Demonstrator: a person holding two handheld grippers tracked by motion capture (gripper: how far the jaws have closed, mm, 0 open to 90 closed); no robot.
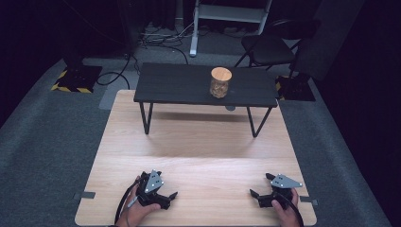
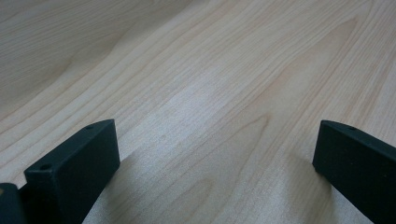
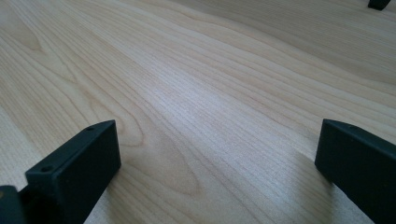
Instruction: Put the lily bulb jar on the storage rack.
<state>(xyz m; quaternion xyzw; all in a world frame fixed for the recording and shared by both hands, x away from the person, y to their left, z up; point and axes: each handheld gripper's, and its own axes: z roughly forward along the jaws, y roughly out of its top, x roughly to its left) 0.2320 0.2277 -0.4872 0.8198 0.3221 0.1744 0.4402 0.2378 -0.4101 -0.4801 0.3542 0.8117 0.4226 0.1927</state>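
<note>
Dark studio floor, pale wooden worktop (image 1: 198, 156) under the lamp. Standing on a low black side table (image 1: 179, 85) at the far end — a glass jar (image 1: 220, 82) with a wooden lid, well apart from both hands. Probably rigid, smooth, breakable; best gripped across the body below the lid. Left hand-held gripper (image 1: 171, 198) and right hand-held gripper (image 1: 257, 189) resting near the front edge, jaws spread wide, empty — nothing between them and the jar.
</note>
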